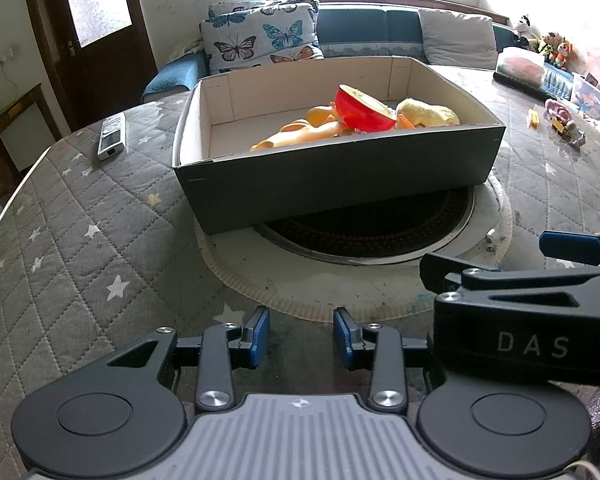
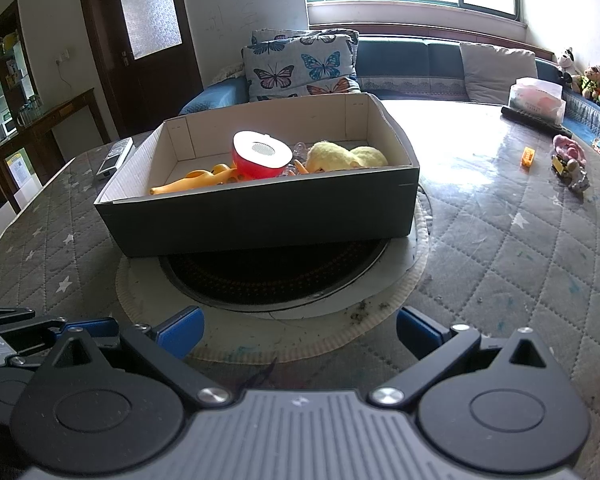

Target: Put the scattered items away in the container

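A dark cardboard box [image 1: 340, 176] with a pale inside stands on the quilted table; it also shows in the right wrist view [image 2: 260, 216]. In it lie a red bowl-shaped toy [image 1: 360, 110] [image 2: 260, 158], an orange rubber toy [image 1: 296, 132] [image 2: 198, 182] and a yellow plush [image 1: 428, 114] [image 2: 346, 158]. My left gripper [image 1: 302, 336] is open and empty, low over the table in front of the box. My right gripper [image 2: 300, 330] is open wide and empty, beside the left one; its body shows in the left wrist view [image 1: 532, 320].
A remote control [image 1: 112, 136] [image 2: 116, 158] lies left of the box. Small toys [image 1: 562, 118] [image 2: 568, 162] and an orange block [image 2: 527, 157] lie at the far right. A round black hotplate [image 2: 272, 276] sits under the box's front. A tissue pack [image 2: 536, 98] and sofa stand behind.
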Demonstrator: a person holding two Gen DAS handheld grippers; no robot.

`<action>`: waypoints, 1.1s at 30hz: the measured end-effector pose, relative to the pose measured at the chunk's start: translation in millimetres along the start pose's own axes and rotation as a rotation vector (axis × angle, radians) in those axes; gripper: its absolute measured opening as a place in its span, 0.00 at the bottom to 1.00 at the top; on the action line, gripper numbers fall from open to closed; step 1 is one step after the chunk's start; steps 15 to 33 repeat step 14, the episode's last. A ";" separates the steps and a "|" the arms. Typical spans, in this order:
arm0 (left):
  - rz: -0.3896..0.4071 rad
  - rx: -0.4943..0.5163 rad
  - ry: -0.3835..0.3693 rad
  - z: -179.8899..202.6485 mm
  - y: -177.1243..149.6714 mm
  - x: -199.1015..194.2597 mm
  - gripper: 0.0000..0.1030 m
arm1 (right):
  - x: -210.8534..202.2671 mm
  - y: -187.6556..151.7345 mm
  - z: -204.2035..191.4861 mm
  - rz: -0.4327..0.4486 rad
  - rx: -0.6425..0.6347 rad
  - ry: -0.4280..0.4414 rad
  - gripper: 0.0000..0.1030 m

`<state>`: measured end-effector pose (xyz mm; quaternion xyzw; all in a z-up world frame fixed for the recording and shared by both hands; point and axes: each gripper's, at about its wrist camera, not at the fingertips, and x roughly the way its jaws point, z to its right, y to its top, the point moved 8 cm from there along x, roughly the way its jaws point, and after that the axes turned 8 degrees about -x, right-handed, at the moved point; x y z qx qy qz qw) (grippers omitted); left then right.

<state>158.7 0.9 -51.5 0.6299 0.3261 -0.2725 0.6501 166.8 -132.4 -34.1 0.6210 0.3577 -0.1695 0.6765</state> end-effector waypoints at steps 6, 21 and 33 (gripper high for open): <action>0.001 -0.002 -0.001 -0.6 -0.3 -0.6 0.37 | -0.2 0.3 -0.2 0.000 0.000 0.000 1.00; 0.000 -0.005 -0.006 -1.2 -0.6 -0.9 0.37 | -0.4 0.9 -0.4 0.003 -0.003 -0.001 1.00; 0.000 -0.005 -0.006 -1.2 -0.6 -0.9 0.37 | -0.4 0.9 -0.4 0.003 -0.003 -0.001 1.00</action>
